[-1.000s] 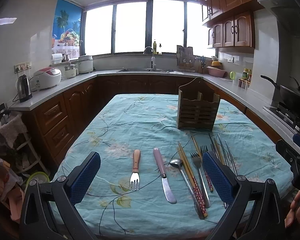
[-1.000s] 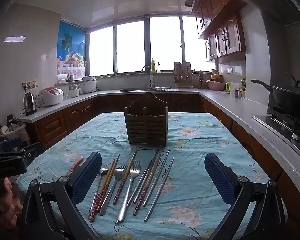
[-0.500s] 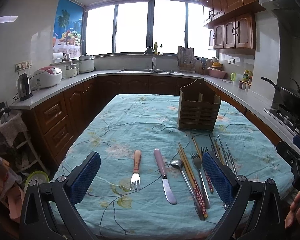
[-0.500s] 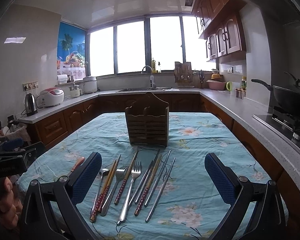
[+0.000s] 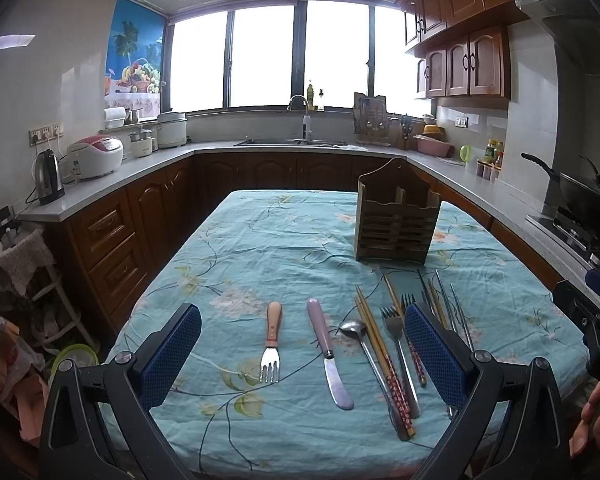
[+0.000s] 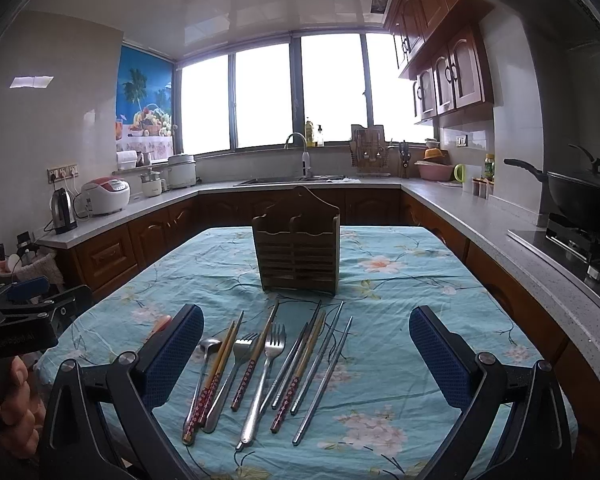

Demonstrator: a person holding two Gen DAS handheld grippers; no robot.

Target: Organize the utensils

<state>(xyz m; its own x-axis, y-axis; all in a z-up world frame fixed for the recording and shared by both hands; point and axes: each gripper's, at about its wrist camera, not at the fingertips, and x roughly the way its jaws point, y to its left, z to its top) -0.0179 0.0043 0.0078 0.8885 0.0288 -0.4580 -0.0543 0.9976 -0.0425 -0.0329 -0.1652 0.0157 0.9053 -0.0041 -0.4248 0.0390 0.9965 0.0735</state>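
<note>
Both grippers hang over the near tabletop (image 5: 260,240) edge, jaws wide and empty: the left gripper (image 5: 302,354) above a fork (image 5: 271,344) and knife (image 5: 329,354), the right gripper (image 6: 306,356) above a row of chopsticks (image 6: 256,356), forks and a spoon (image 6: 204,376). Farther back, just beyond their tips, stands the wooden holder (image 6: 298,258), upright.

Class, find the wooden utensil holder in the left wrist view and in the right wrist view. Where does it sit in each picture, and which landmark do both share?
Left wrist view: the wooden utensil holder stands right of centre on the blue tablecloth, beyond the utensils.
Right wrist view: the holder stands at the centre, directly behind the utensils.
Shared landmark: the sink tap under the window.
</note>
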